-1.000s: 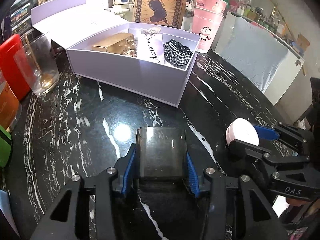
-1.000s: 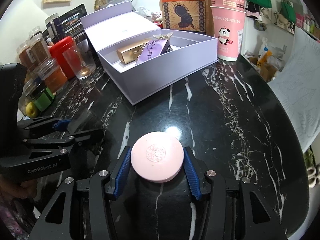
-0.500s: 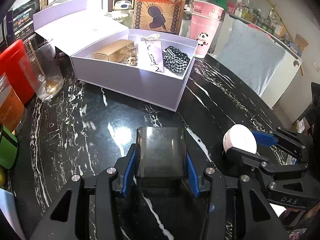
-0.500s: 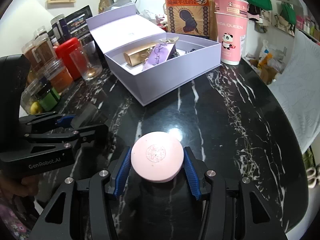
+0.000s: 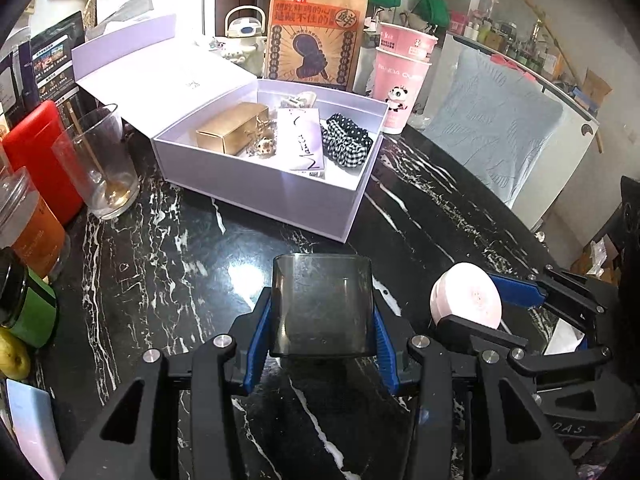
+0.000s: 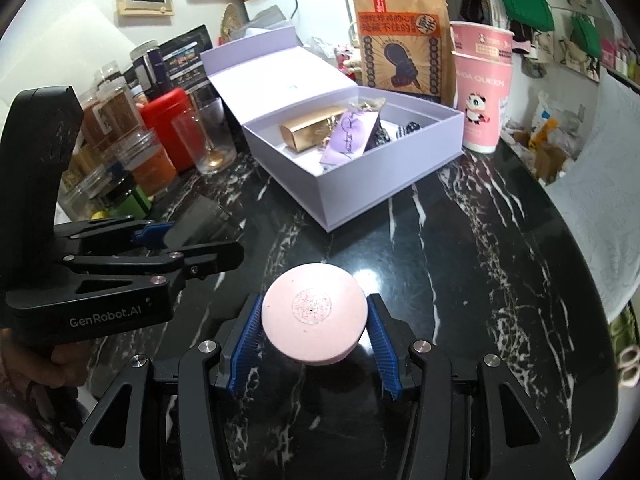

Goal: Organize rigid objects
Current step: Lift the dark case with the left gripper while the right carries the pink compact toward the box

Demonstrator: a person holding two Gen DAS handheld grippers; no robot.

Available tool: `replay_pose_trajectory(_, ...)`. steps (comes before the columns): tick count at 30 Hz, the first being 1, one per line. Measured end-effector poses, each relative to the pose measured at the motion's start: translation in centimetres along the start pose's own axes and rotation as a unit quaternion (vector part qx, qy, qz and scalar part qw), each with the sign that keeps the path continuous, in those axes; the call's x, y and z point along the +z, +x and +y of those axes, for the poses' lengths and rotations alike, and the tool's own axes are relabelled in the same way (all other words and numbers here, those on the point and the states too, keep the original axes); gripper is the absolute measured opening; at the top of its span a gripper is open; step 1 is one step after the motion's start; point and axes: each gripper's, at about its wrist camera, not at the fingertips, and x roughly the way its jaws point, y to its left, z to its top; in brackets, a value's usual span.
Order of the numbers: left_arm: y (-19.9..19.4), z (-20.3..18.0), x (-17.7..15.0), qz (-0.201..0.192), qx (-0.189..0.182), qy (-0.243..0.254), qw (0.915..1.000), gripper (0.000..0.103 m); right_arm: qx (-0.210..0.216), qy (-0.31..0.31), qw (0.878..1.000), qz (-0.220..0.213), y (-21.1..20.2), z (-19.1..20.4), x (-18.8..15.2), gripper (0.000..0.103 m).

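Both hand-held grippers are clamped: left hand-held gripper (image 5: 322, 334) on a smoky translucent plastic cup (image 5: 322, 306), mouth forward; right hand-held gripper (image 6: 314, 334) on a flat round pink case (image 6: 314, 313); bare black marble tabletop (image 5: 168, 264) lies before the open lilac box (image 5: 280, 196).

**2 wrist cameras, 1 marble table**

Each camera rides just behind its own gripper, looking forward and downward along the fingers, close over the black marble table (image 5: 168, 264). Both face the open lilac box (image 5: 280, 196) at mid-distance, with the shelves behind. The left view catches the right gripper (image 5: 496, 312) at its right edge; the right view catches the left gripper (image 6: 188, 240) at its left.
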Motion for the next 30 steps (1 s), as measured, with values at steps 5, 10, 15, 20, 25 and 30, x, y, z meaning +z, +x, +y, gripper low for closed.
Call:
replay_pose_trajectory(5, -0.6, 0.1, 0.8, -0.007, -0.004, -0.002, 1.0, 0.045, 0.002, -0.012, 1.0, -0.01, -0.8, 0.1, 1.0, 0.051)
replay_pose_trajectory(10, -1.3, 0.1, 1.9, -0.016, -0.001, -0.001, 0.9999, 0.045, 0.007, -0.029, 0.999, -0.019, -1.3, 0.4, 2.2, 0.051)
replay_pose_trajectory(15, -1.7, 0.1, 3.3, -0.022, 0.004, 0.004, 0.9997, 0.045, 0.015, -0.041, 0.999, -0.028, -1.6, 0.7, 3.5, 0.051)
replay_pose_trajectory(20, -2.1, 0.0, 4.6, -0.033, 0.005, 0.009, 0.9994, 0.045, 0.021, -0.049, 0.998, -0.036, -2.0, 0.7, 5.0, 0.051)
replay_pose_trajectory(25, -2.5, 0.1, 5.8, -0.043, 0.002, 0.013, 0.999, 0.045, 0.031, -0.054, 0.997, -0.042, -2.4, 0.6, 6.5, 0.051)
replay_pose_trajectory(30, -2.9, -0.1, 7.3, -0.054, 0.004, 0.022, 0.9983, 0.045, 0.033, -0.062, 0.996, -0.052, -2.8, 0.5, 7.9, 0.051)
